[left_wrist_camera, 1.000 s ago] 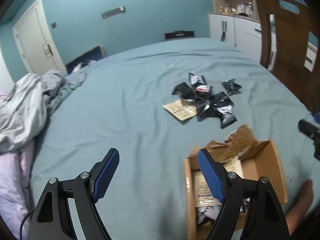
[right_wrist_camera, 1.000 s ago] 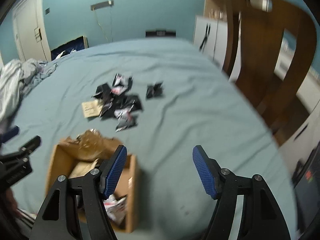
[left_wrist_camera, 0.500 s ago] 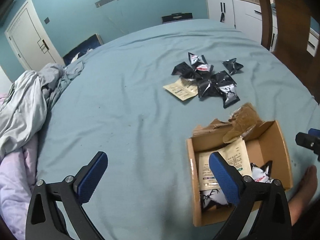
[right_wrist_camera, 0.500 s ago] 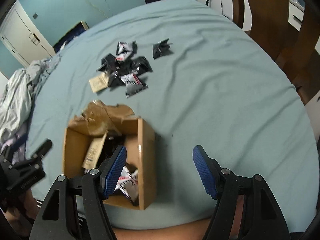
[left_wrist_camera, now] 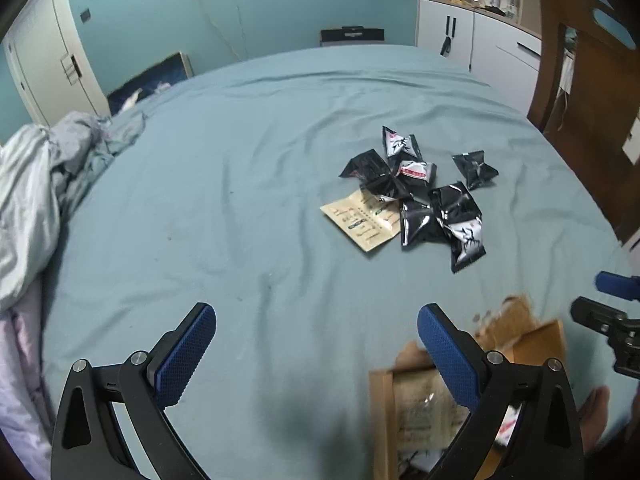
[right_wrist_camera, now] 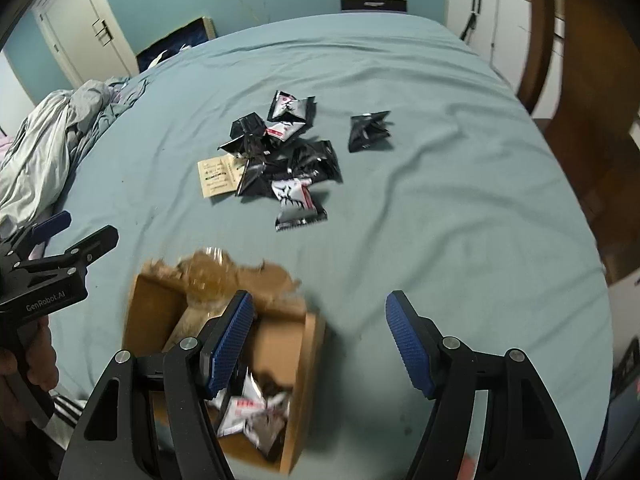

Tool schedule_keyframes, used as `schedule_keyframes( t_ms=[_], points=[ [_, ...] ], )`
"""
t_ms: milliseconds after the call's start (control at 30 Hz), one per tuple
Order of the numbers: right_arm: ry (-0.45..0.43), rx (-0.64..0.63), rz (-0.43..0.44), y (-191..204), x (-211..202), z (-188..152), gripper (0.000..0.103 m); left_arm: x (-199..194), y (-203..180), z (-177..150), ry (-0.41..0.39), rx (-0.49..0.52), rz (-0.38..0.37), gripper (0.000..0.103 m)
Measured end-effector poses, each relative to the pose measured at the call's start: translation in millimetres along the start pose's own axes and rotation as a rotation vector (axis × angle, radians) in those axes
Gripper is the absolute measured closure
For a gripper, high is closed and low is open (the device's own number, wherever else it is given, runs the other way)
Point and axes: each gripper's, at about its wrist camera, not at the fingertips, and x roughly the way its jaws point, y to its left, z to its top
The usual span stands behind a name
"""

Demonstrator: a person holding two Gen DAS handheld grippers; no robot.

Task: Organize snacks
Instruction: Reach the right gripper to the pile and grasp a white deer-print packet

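Left tongs (left_wrist_camera: 316,344) spread wide apart at the bottom of the left wrist view, holding nothing, blue pads (left_wrist_camera: 186,350) hanging over bare teal bed sheet (left_wrist_camera: 240,200). Right tongs (right_wrist_camera: 320,336) likewise parted and empty, low in the right wrist view, left pad over the open cardboard box (right_wrist_camera: 308,364), right pad over the sheet.

Scattered in the upper middle of both views: a heap of black snack packets (left_wrist_camera: 436,204) (right_wrist_camera: 288,160), several overlapping, one showing a red-and-white label (left_wrist_camera: 416,171). Slightly off to the right of the heap, a single black packet (left_wrist_camera: 474,168) (right_wrist_camera: 368,130) lying apart. Tucked under the heap's left edge, a flat beige sachet (left_wrist_camera: 362,220) (right_wrist_camera: 218,176) with printed text.

Cardboard box at lower right of the left wrist view (left_wrist_camera: 536,340), lower left-centre of the right wrist view, blurred, with a torn flap (right_wrist_camera: 224,276) on its far side. Inside: a pale paper pouch (left_wrist_camera: 420,404) and a few black-and-white packets (right_wrist_camera: 256,412).

Rumpled grey bedding (left_wrist_camera: 36,184) bunched at the left edge. Wooden chair (left_wrist_camera: 588,92) at the right, white cabinet (left_wrist_camera: 460,36) and white door (left_wrist_camera: 44,64) against the teal wall behind.
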Motion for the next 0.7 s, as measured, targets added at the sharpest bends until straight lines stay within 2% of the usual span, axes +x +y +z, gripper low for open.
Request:
schedule_keyframes(
  t_ms=[133,200,233,267,333,367,433,500,567,700],
  points=[
    [0.042,0.009,0.018,-6,28,20,0.035,18,8,5,0.071,-0.045,-0.105,0.0],
    [0.061,0.011,0.005,-10,41,32,0.035,34,21,6,0.146,-0.123,-0.205,0.0],
    [0.07,0.009,-0.001,-11,46,37,0.035,41,29,5,0.176,-0.175,-0.222,0.0],
    [0.077,0.004,-0.007,-11,53,43,0.035,48,36,4,0.206,-0.22,-0.191,0.0],
    [0.083,-0.017,-0.019,-10,64,52,0.035,54,38,4,0.23,-0.205,-0.109,0.0],
    [0.091,-0.035,-0.027,-7,71,56,0.035,54,37,5,0.228,-0.192,-0.094,0.0],
    [0.108,-0.068,-0.031,-1,85,64,0.035,53,37,7,0.22,-0.195,-0.112,0.0],
    [0.161,-0.096,-0.03,6,104,72,0.035,57,40,8,0.242,-0.23,-0.2,0.0],
    [0.181,-0.117,-0.022,11,123,79,0.035,61,46,9,0.255,-0.269,-0.242,0.0],
    [0.225,-0.154,-0.006,18,160,89,0.035,64,53,11,0.248,-0.268,-0.184,0.0]
  ],
)
